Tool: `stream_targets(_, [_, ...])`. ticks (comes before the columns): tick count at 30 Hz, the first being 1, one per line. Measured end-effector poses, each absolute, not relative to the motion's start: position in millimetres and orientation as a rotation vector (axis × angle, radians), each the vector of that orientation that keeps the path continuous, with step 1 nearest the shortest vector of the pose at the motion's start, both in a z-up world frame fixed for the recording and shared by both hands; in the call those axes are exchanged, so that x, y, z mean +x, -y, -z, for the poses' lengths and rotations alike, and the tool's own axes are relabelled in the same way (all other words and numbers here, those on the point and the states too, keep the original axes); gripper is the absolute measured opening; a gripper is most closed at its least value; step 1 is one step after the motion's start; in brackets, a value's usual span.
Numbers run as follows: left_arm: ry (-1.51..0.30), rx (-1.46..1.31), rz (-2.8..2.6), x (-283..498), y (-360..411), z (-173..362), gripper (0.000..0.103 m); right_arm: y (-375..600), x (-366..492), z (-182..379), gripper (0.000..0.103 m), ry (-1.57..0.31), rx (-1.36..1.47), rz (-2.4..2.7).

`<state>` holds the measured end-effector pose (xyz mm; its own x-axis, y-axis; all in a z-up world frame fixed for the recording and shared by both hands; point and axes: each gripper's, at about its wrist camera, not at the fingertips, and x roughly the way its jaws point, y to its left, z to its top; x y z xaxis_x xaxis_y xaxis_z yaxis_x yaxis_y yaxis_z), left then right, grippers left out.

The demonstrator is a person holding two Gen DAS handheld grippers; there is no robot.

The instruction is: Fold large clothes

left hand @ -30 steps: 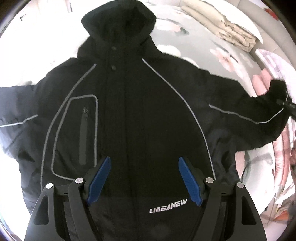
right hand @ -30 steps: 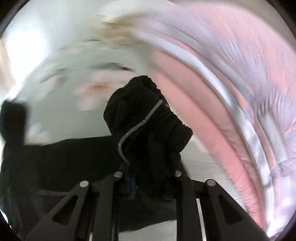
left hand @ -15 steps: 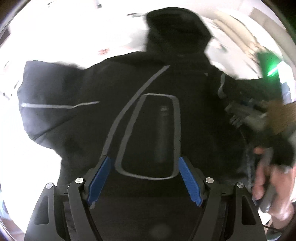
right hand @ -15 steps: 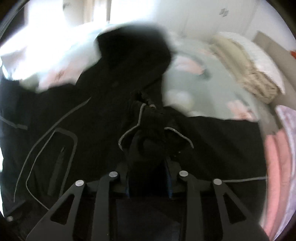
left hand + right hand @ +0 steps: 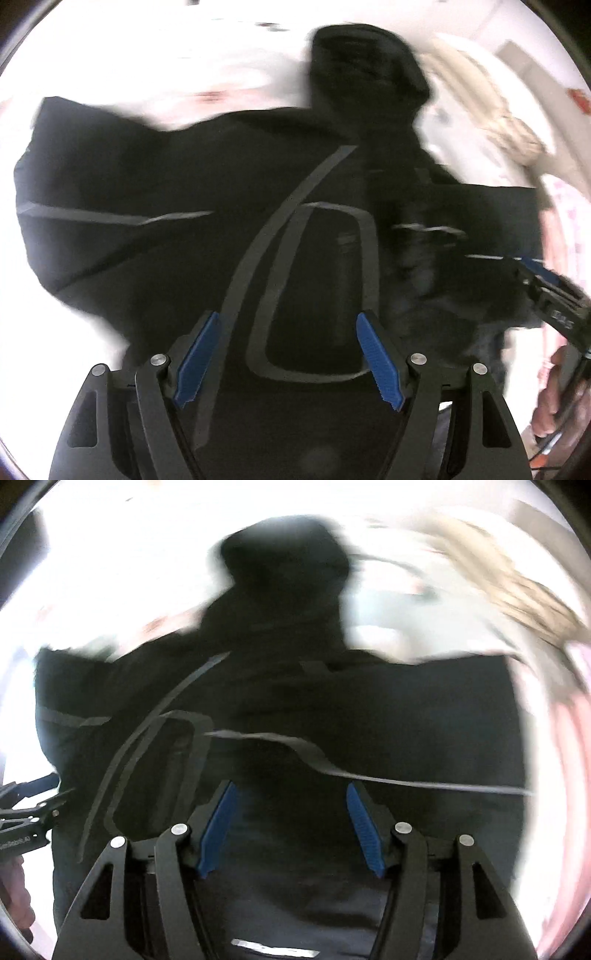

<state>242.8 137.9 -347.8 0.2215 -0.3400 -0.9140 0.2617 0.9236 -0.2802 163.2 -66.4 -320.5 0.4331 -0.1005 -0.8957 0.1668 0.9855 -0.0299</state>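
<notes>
Bright bedding point(image 5: 229, 85) fills the upper left of both views, with beige folded linen point(image 5: 491, 122) at upper right. Our left gripper point(image 5: 286, 360) hangs with its blue pads point(image 5: 195, 363) spread apart and empty, over the outlined chest pocket point(image 5: 317, 291). Our right gripper point(image 5: 291, 827) is likewise spread, holding nothing. Beyond the fingers, the black jacket point(image 5: 184, 177) lies across the frame centre, hood point(image 5: 365, 70) at top; one sleeve point(image 5: 369, 768) appears folded across the chest, the other sleeve point(image 5: 92, 206) extends to the left. Risk, as we judge it: the puffy sleeve may spring back unpinned, and motion blur suggests fast travel, so a hasty pinch could catch several layers.
</notes>
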Motion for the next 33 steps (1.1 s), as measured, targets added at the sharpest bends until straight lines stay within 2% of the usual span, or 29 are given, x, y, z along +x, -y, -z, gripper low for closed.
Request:
stream_targets(2, [-1.301, -0.101, 0.498, 254.2, -116.2, 357.1, 0.077, 99.3, 160.0, 326.3, 0.063, -1.102, 0.084, 0.268])
stream_targets(3, [-1.3, -0.126, 0.555, 262.7, -100.5, 362.9, 0.077, 108.8, 162.0, 334.2, 0.06, -1.113, 0.094, 0.289])
stream_targets(6, [-1.335, -0.165, 0.632, 283.0, -71.1, 382.5, 0.077, 128.3, 172.8, 381.6, 0.05, -1.191, 0.166, 0.26])
stream_targets(8, [-1.364, -0.183, 0.656, 295.7, -57.3, 395.5, 0.076, 141.3, 181.7, 432.5, 0.048, -1.3, 0.29, 0.252])
stream_targets(11, [-1.384, -0.187, 0.706, 308.5, -43.2, 404.8, 0.072, 140.8, 181.4, 429.2, 0.05, -1.254, 0.313, 0.257])
stream_targets(16, [-1.39, -0.266, 0.801, 313.1, -26.5, 405.1, 0.072, 143.7, 182.4, 427.6, 0.05, -1.266, 0.346, 0.232])
stream_targets(17, [-1.393, -0.264, 0.804, 314.0, -21.9, 406.7, 0.07, 143.4, 184.0, 426.7, 0.05, -1.277, 0.348, 0.23])
stream_targets(18, [-1.391, -0.247, 0.796, 313.9, -15.9, 408.5, 0.062, 144.5, 185.4, 426.1, 0.05, -1.284, 0.353, 0.23])
stream_targets(19, [-1.39, -0.226, 0.795, 312.6, -10.5, 410.2, 0.031, 145.2, 185.4, 423.8, 0.05, -1.285, 0.367, 0.231])
stream_targets(20, [-1.389, -0.177, 0.772, 310.9, -4.6, 410.2, 0.022, 146.5, 184.9, 421.2, 0.05, -1.284, 0.391, 0.229])
stream_targets(24, [-1.307, -0.149, 0.749, 302.4, -22.7, 384.8, 0.02, 144.3, 174.0, 397.5, 0.05, -1.257, 0.461, 0.213])
stream_targets(29, [-1.212, -0.168, 0.647, 303.1, -101.6, 330.9, 0.02, 128.0, 151.2, 343.2, 0.05, -1.176, 0.47, 0.135])
stream_targets(30, [-1.206, -0.158, 0.614, 304.4, -119.4, 324.6, 0.02, 124.4, 149.1, 334.7, 0.052, -1.158, 0.465, 0.122])
stream_targets(33, [-1.247, -0.074, 0.529, 312.4, -153.8, 330.9, 0.021, 112.0, 143.8, 317.8, 0.068, -1.105, 0.453, 0.092])
